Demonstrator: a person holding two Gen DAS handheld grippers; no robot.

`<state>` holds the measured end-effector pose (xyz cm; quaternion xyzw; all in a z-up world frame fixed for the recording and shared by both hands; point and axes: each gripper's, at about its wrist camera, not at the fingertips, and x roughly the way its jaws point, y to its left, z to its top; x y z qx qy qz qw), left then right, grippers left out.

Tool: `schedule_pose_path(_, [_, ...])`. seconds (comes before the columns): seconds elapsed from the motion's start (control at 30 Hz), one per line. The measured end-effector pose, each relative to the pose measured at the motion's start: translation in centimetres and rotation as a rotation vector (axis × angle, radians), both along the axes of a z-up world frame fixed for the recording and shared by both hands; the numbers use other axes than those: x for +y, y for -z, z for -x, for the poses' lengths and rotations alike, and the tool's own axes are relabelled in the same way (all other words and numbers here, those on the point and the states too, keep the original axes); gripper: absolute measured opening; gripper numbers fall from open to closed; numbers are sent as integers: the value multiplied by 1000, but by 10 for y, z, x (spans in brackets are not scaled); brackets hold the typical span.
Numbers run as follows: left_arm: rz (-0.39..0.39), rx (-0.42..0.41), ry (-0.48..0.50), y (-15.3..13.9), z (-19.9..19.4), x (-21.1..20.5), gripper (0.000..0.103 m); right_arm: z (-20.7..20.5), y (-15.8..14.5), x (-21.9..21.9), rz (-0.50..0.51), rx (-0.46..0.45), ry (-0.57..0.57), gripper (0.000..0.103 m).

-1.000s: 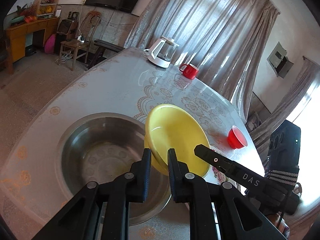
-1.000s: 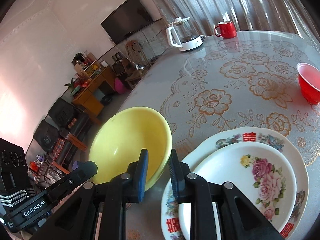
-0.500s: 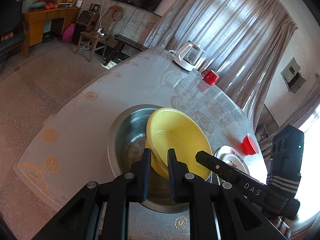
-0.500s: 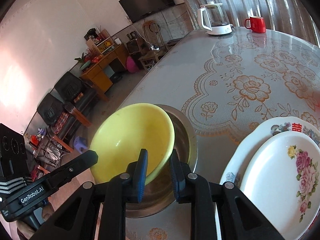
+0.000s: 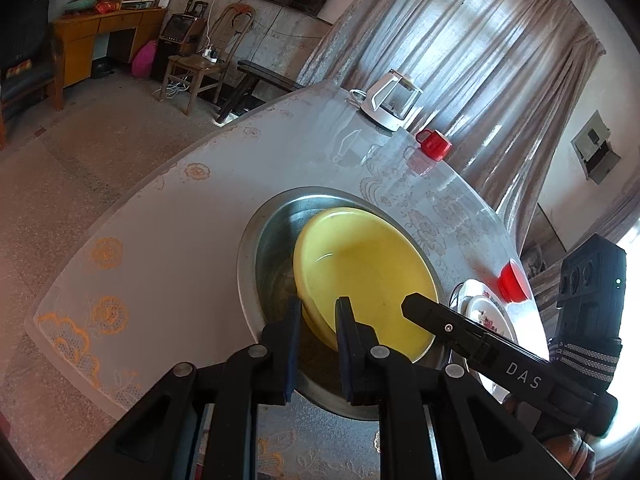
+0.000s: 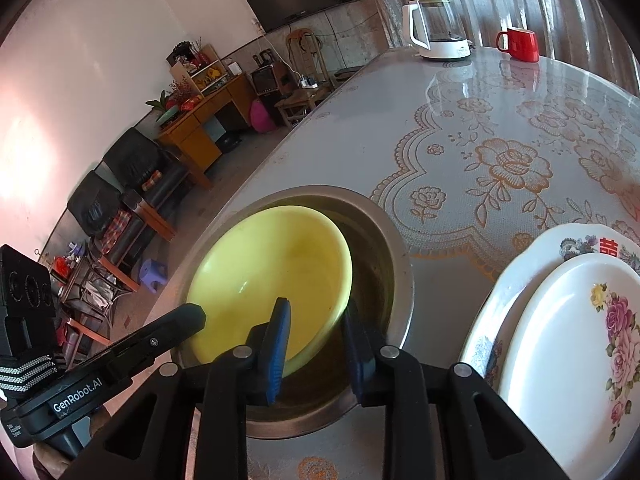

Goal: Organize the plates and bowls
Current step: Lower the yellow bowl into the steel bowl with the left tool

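Note:
A yellow bowl (image 5: 364,272) sits tilted inside a large steel basin (image 5: 272,232) on the table. My left gripper (image 5: 318,312) is shut on the bowl's near rim. My right gripper (image 6: 316,316) straddles the bowl's opposite rim (image 6: 268,276) over the basin (image 6: 396,264), its jaws slightly apart around the rim. Two flowered white plates (image 6: 568,332) lie stacked to the right of the basin; they also show in the left wrist view (image 5: 486,316).
A red bowl (image 5: 510,282) sits beyond the plates. A glass kettle (image 6: 436,26) and a red mug (image 6: 520,42) stand at the far table edge. The table edge runs close on the left, with floor and furniture beyond.
Both grippers carried the yellow bowl left from beside the plates and lowered it into the steel basin. The right gripper's jaws have widened a little.

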<state>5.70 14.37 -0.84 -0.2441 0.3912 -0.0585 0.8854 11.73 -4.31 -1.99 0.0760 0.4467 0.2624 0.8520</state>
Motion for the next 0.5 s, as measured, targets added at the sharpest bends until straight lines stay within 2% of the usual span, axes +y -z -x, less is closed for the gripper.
schedule_pose_path(0.5, [6,1,-10,0,3,1,17,7,-2,8,43,-47,-18,34])
